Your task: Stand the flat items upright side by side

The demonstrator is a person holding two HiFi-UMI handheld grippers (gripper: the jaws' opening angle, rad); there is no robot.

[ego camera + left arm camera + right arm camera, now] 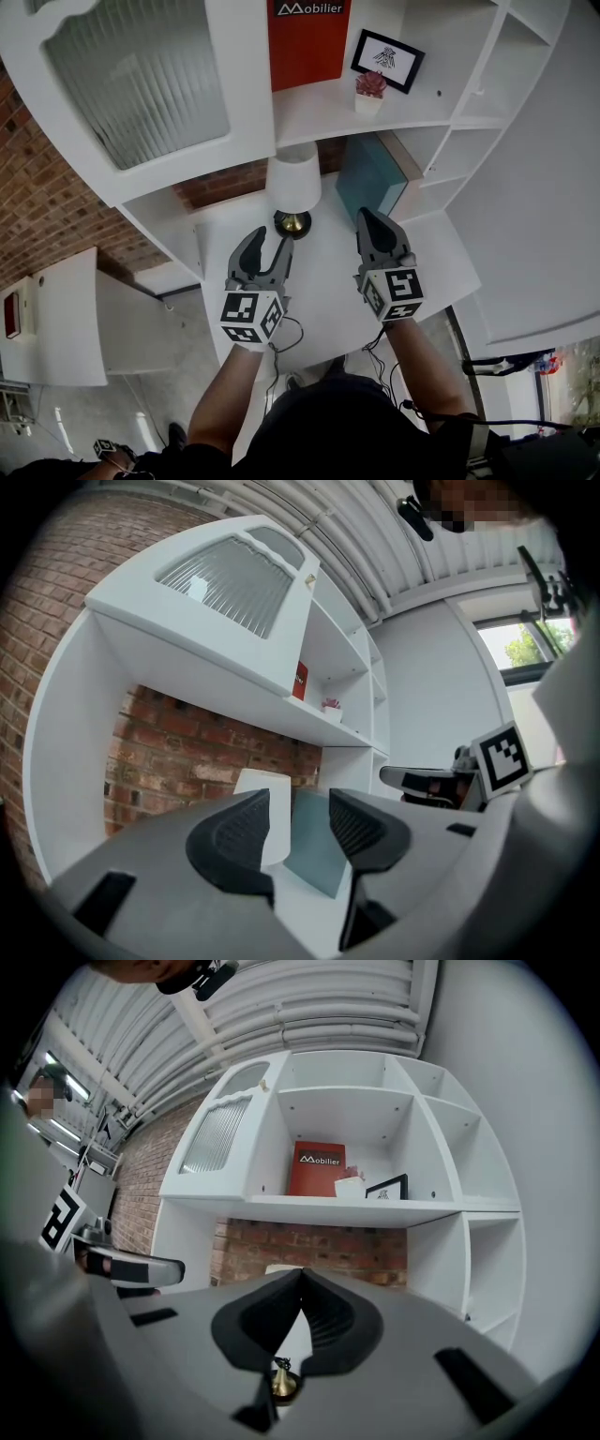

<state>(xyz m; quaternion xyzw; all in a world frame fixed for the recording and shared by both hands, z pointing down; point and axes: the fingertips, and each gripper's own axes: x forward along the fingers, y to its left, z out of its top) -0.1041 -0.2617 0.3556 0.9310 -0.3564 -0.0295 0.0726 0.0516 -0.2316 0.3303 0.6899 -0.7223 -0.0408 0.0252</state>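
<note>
the upper shelf (319, 111) holds a red book (307, 37) upright at the back, a framed picture (387, 61) at its 3 o'clock and a small potted plant (370, 92) in front. on the worktop (328, 281) a teal book (368, 178) stands at 12 o'clock of the right gripper (372, 217), whose jaws are pressed together, empty. the left gripper (267, 240) has its jaws narrowly apart, holding nothing, and the lamp (294, 183) is at its 1 o'clock. a tan item (405, 169) behind the teal book is mostly hidden. the ribbed-glass door (141, 75) obscures its compartment.

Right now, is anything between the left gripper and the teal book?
Nothing visible: the book shows straight ahead of the left gripper. The lamp stands close beside the book, on the left of that view, so mind it.
</note>
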